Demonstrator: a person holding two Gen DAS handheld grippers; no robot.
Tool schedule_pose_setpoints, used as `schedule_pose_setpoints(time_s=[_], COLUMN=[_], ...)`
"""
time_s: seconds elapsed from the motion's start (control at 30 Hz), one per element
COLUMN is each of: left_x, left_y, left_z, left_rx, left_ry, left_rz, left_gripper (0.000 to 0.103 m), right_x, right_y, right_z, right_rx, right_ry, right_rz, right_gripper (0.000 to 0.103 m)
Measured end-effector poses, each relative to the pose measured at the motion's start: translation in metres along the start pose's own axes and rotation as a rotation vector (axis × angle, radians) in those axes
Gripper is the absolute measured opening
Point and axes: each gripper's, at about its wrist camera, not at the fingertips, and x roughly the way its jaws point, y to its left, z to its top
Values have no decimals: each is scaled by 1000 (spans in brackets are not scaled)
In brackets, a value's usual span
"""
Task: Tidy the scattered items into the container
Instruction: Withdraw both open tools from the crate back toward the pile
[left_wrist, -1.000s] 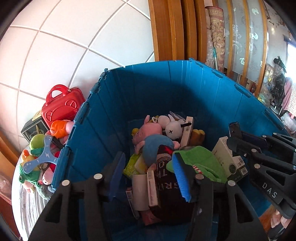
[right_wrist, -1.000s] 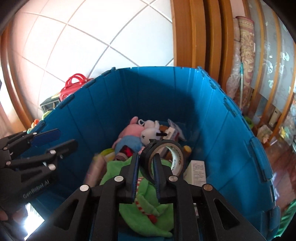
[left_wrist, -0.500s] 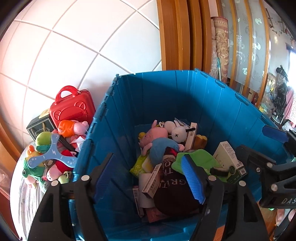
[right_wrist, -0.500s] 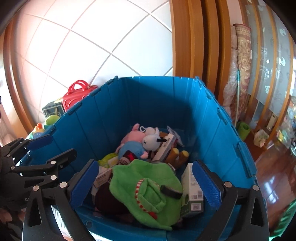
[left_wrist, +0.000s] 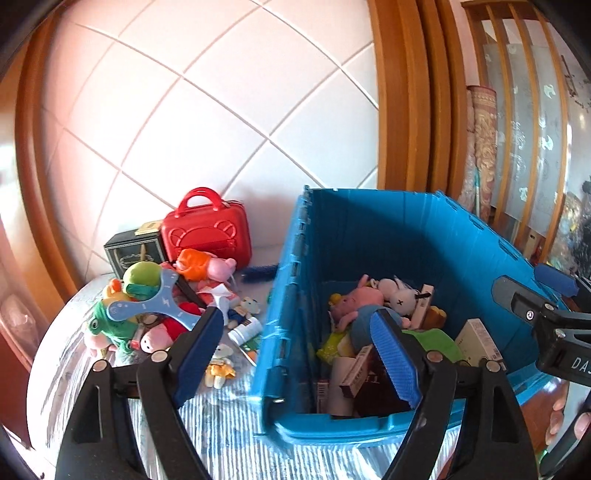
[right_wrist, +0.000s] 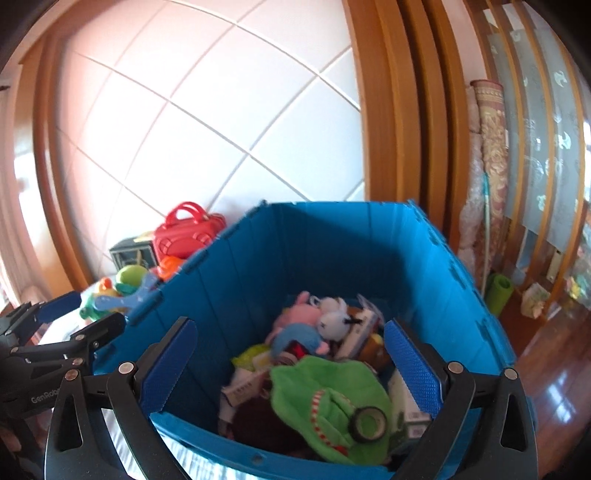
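Below the wide-open right tool (right_wrist: 291, 363), the tape roll (right_wrist: 366, 424) lies in the crate (right_wrist: 332, 240).

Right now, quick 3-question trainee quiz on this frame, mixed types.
1. True or false: the roll of tape lies on the green plush inside the blue bin.
2. The red case is: A) inside the bin B) outside it, by the tiled wall C) held in the fingers.
3. Fill in: the right gripper holds ____.

Key: 1 true; 2 B; 3 nothing, its fingers stand wide open and empty above the bin.
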Motion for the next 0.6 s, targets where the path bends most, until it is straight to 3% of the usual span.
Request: schedule_pose_setpoints(time_s=[0.27,0.6], left_x=[-15,3], left_y=[91,214], left_z=[-8,-23], left_rx=[-119,-152], left_ry=[-51,-3], left_rz=[149,196], left_gripper=[82,82], right_x=[20,48], right_y=[66,183], right_z=[10,17], right_rx=[-48,-80], right_ry=[-11,-32], right_rz=[113,188], right_gripper=[103,103])
